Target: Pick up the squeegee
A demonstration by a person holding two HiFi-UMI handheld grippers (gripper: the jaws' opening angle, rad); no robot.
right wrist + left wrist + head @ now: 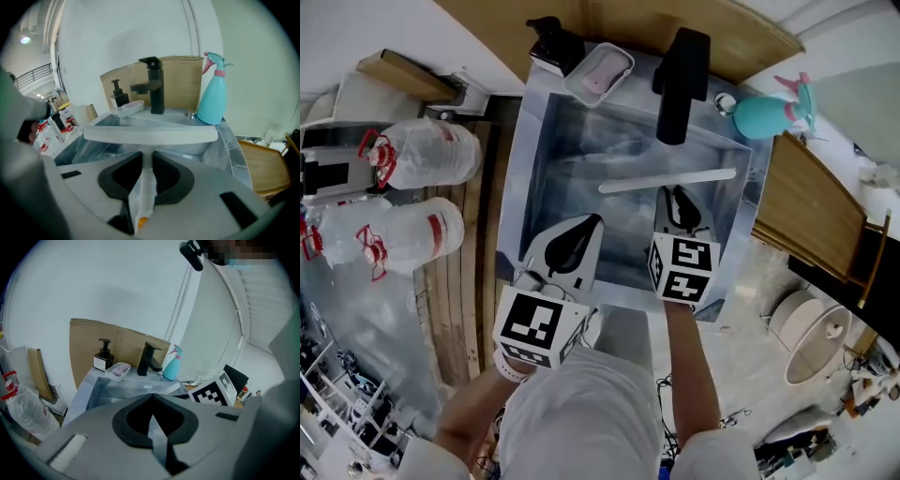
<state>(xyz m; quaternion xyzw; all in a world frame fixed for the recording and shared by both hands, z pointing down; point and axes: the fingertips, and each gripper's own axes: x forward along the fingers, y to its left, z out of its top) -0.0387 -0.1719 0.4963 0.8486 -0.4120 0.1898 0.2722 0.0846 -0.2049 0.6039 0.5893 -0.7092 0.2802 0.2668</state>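
Observation:
The squeegee (628, 185) is white, with a long blade lying crosswise above the steel sink (536, 150). In the right gripper view its blade (150, 136) spans the frame just beyond the jaws, and its handle runs back between them. My right gripper (676, 194) (147, 158) is shut on that handle. My left gripper (589, 223) hovers over the sink's near left part, apart from the squeegee. Its jaws (152, 399) meet with nothing between them.
A black faucet (680, 84) rises at the sink's back rim. A soap dish (600, 75) and a black dispenser (555, 42) stand left of it, a teal spray bottle (764, 114) to its right. Plastic jugs (422, 155) lie at the left, a wooden board (816, 211) at the right.

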